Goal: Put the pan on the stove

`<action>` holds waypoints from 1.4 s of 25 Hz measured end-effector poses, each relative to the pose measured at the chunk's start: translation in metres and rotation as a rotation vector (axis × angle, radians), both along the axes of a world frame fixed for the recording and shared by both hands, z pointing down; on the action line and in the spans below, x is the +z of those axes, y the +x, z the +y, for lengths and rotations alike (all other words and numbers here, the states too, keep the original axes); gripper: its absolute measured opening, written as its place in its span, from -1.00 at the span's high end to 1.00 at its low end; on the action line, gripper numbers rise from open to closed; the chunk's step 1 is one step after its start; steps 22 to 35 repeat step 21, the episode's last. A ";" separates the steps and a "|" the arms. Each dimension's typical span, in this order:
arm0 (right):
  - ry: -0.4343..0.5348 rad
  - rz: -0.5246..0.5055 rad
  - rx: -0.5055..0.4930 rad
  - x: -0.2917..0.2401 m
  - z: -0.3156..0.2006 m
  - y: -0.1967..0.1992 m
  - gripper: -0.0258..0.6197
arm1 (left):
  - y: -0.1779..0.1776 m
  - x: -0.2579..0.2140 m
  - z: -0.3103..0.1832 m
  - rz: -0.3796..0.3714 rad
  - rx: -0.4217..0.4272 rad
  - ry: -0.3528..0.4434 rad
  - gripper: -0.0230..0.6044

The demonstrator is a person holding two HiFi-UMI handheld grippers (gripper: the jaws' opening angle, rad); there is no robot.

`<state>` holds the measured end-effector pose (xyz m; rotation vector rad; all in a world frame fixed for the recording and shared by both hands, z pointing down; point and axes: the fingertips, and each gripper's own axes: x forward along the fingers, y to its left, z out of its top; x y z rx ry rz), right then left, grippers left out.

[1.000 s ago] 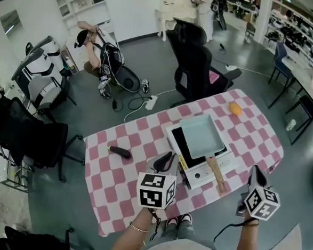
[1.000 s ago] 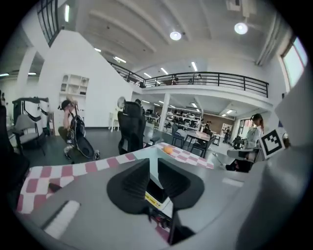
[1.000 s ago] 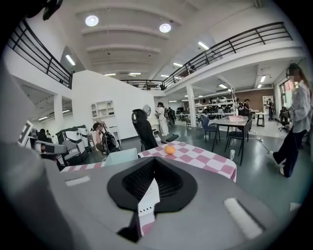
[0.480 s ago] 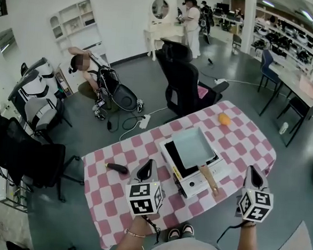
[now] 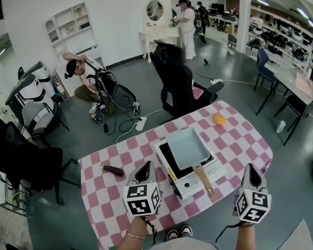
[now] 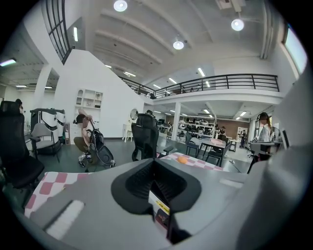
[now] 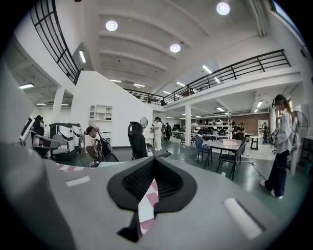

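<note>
Hovering empty above the near edge, the left tool (image 5: 145, 168) and right tool (image 5: 251, 174) keep jaws pressed together, likely because the pan (image 5: 187, 149) already sits on the stove (image 5: 196, 184) on the checked tabletop (image 5: 241, 141).

Bright even indoor light; ceiling lamps (image 6: 120, 5) glare above left tongs (image 6: 157, 193); fisheye bending, black corners; close foreground soft.

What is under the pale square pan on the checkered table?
A portable stove sits under the pan. Its black top shows along the pan's left edge, and its white front shows below. The rest of that top is covered by the pan.
</note>
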<state>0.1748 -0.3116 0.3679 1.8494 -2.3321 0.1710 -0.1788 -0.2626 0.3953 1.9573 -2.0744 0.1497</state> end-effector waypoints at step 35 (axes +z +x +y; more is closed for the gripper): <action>-0.049 -0.014 -0.043 0.015 -0.009 0.003 0.90 | 0.004 0.010 0.002 -0.005 -0.036 -0.026 0.94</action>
